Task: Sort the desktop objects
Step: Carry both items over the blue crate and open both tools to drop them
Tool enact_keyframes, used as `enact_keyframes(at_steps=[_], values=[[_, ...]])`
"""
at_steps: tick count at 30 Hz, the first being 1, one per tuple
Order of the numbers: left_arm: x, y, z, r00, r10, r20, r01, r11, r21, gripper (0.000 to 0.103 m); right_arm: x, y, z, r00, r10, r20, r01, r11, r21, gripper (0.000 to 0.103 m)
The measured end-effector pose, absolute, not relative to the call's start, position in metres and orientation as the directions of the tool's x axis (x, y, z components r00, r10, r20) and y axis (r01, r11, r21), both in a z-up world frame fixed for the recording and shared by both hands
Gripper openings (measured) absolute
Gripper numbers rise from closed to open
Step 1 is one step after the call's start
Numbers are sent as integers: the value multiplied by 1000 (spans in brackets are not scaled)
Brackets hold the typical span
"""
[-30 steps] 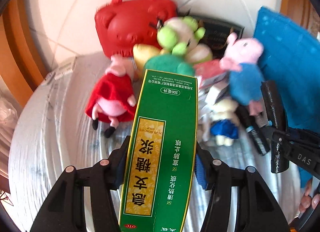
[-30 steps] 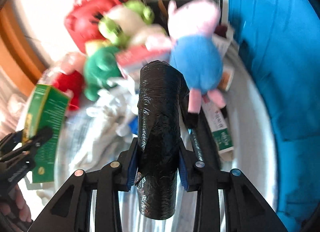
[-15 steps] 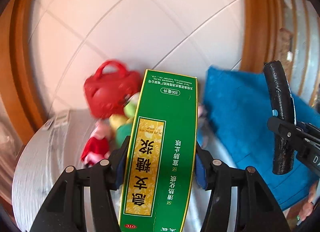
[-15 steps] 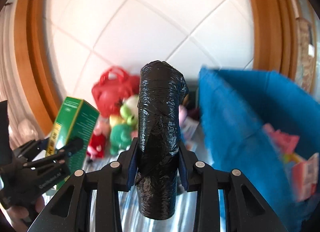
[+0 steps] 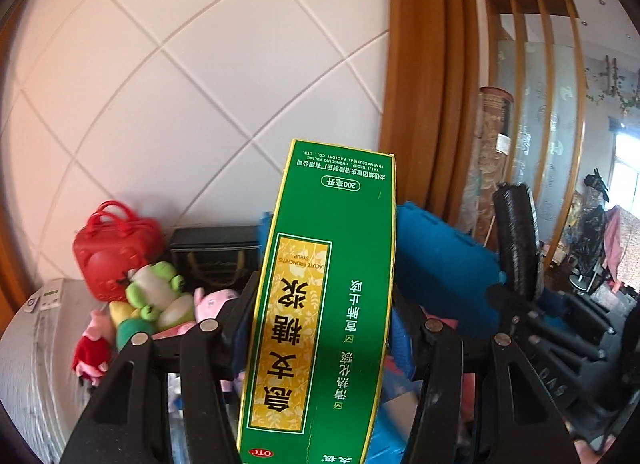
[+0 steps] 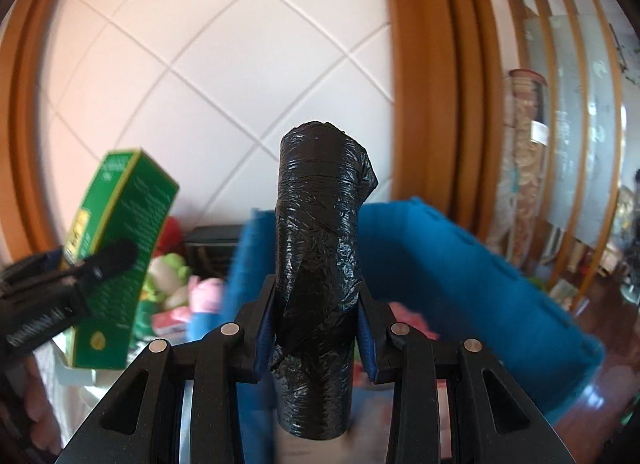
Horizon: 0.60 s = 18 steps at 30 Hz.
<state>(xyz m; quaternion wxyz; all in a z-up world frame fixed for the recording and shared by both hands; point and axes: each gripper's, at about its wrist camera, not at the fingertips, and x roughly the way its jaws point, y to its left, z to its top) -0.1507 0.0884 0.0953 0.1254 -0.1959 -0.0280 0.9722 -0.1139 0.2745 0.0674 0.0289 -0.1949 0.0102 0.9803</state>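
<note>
With the left gripper clamped on the tall green box and the right gripper closed on the black bag roll, either item risks pivoting loose near the blue bin rim.

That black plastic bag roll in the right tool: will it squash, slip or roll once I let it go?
The black bag roll looks wrinkled and soft, so it probably gives under the right tool. Its glossy film may slide. Being cylindrical, it would likely roll on a flat surface; the blue bin should contain it.
</note>
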Motion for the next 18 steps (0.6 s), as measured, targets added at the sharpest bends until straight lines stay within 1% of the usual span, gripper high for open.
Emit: enact_keyframes(at_steps=[3, 9, 12, 18], values=[[-157, 128, 99, -880, 275, -387, -253, -961, -109, 54, -122, 312, 64, -913, 89, -398, -94, -996, -6, 34], [-168, 203, 90, -846, 274, -457, -274, -959, -69, 54, -123, 376, 50, -893, 118, -435, -131, -991, -1, 34], [-176, 224, 76, -826, 259, -501, -272, -961, -49, 54, -127, 399, 38, -878, 117, -464, -137, -990, 10, 34], [-187, 240, 55, -801, 215, -559, -243, -970, -25, 54, -137, 421, 16, -854, 98, -512, -122, -993, 12, 34]])
